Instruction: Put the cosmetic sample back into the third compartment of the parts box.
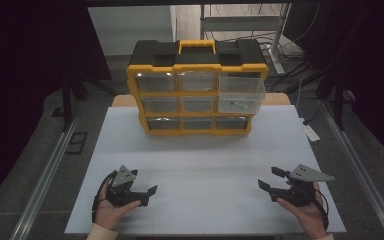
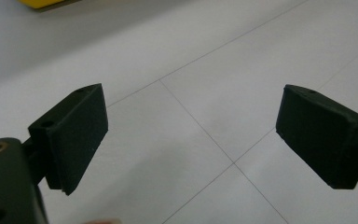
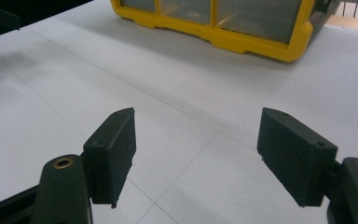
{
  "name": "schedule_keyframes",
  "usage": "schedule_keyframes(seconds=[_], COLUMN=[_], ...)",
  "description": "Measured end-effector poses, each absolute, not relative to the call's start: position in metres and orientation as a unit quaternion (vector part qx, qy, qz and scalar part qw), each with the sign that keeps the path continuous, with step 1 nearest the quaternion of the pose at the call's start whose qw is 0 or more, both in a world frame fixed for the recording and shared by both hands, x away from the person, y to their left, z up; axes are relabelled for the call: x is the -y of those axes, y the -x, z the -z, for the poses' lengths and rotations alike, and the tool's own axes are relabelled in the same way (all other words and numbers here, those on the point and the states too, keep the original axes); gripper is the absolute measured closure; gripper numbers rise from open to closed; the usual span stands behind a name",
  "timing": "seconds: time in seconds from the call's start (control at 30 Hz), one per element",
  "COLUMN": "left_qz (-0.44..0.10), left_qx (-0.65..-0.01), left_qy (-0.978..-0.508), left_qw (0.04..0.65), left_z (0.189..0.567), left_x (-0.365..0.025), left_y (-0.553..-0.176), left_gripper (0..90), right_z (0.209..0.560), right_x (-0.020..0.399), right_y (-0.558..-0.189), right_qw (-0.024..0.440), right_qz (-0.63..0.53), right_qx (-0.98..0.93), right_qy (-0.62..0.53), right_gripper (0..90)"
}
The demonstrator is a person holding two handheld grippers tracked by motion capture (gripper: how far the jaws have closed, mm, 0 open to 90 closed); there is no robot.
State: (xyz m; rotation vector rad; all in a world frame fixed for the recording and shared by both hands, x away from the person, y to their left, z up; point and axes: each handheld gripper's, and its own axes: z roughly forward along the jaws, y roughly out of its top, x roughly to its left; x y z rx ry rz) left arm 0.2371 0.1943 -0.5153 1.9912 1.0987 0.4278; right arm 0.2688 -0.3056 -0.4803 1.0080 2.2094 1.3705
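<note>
Drawer at top right of organizer, far counter edge, stands pulled out. Left tongs and right tongs wide, empty, near edge. Approach squarely; push front evenly.

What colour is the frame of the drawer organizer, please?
Yellow, with a black top; the drawer organizer shows best in the high view.

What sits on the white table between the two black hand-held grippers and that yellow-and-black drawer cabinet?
Nothing: in the high view, bare white table separates the left gripper and right gripper from the yellow-and-black drawer cabinet.
</note>
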Motion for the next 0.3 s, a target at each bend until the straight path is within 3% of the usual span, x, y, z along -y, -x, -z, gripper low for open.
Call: schedule_keyframes(seconds=[0.3], left_qz=[-0.171], left_qx=[-0.436], left_qy=[-0.787], left_qw=[0.402], left_z=[0.5160], left_x=[-0.1943], left_y=[-0.2386], left_gripper=[9.8], right_z=[0.4825], right_x=[0.3045], right_y=[-0.2698], right_qw=[0.178], right_qz=[-0.479], right_qx=[-0.784], right_qy=[-0.351], right_gripper=[27.7])
